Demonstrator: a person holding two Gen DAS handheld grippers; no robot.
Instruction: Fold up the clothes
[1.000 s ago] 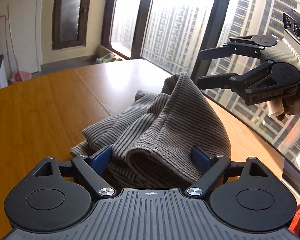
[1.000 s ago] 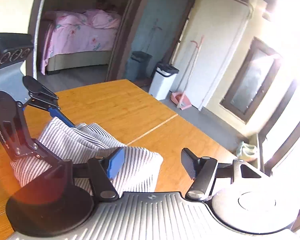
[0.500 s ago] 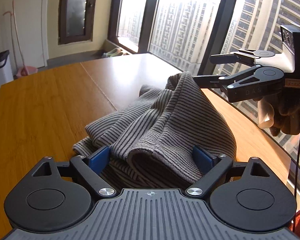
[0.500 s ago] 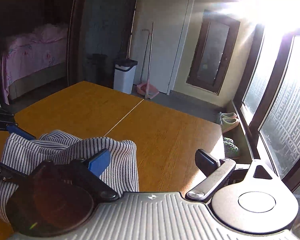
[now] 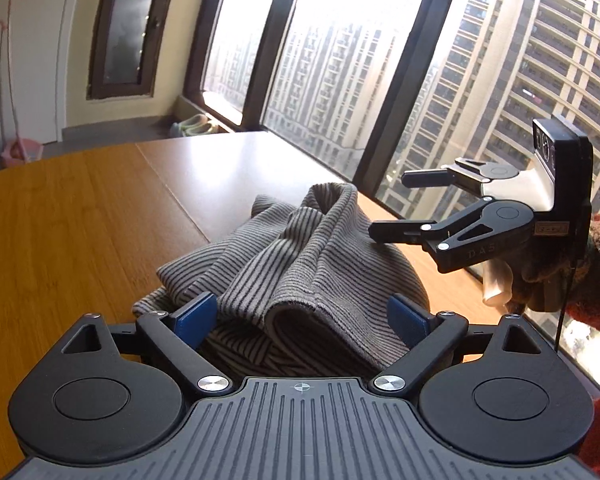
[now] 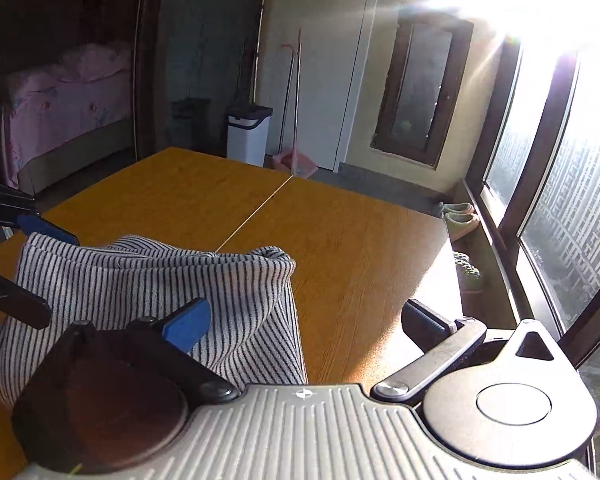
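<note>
The left gripper (image 5: 300,316) has its jaws spreading wide around a rumpled hem of the striped garment (image 5: 300,256), pads clear of it. The right gripper (image 6: 304,320) is opening too, cloth beside one pad only. The garment lies bunched on the tabletop (image 5: 72,224) near the window edge; closing now would likely pinch several layers.

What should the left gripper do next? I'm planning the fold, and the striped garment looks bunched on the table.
Probably ease the left gripper forward and close on the garment's near rolled edge. Its jaws are opening, the blue pads stand either side of that fold without pressing it, and the right gripper, also opening, holds nothing at the far side. The garment lies heaped on the table.
</note>
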